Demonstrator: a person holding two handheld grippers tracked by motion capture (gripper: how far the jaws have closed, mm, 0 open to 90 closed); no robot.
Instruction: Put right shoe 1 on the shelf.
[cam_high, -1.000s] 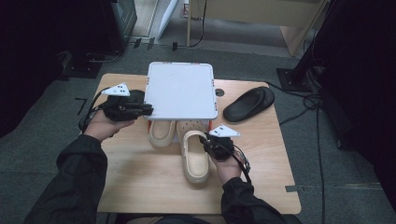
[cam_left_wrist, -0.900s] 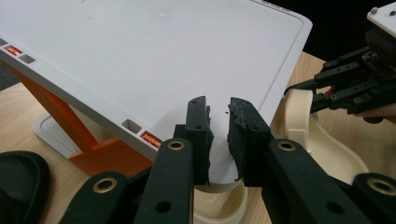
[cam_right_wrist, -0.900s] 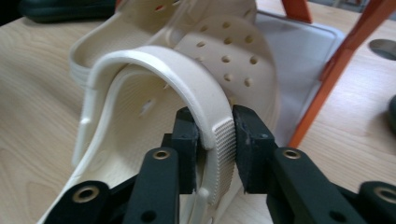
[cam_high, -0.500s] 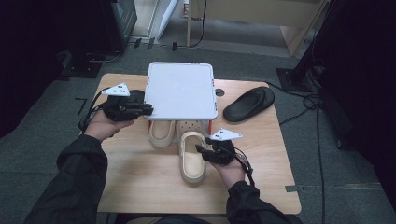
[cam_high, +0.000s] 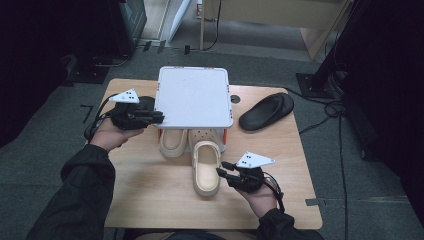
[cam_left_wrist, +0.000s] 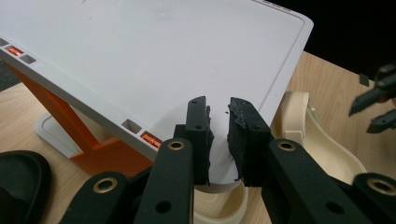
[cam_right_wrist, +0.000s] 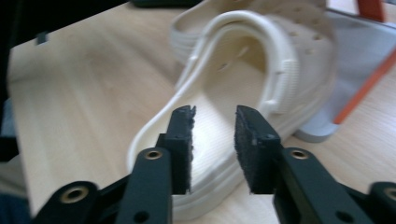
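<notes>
Both forearms are coming in from the bottom of the high view, in dark sleeves. The left hand (cam_high: 111, 136) is sitting at centre left, holding the left gripper (cam_high: 156, 116) pointing level toward the right of the frame, jaws pulled in with just a narrow gap between the pads. The right hand (cam_high: 257, 197) is hanging out at lower right, aiming the right gripper (cam_high: 220, 167) up and left; its jaws have just been closing, nothing between them.

Grey carpet floor (cam_high: 60, 150), dim room
</notes>
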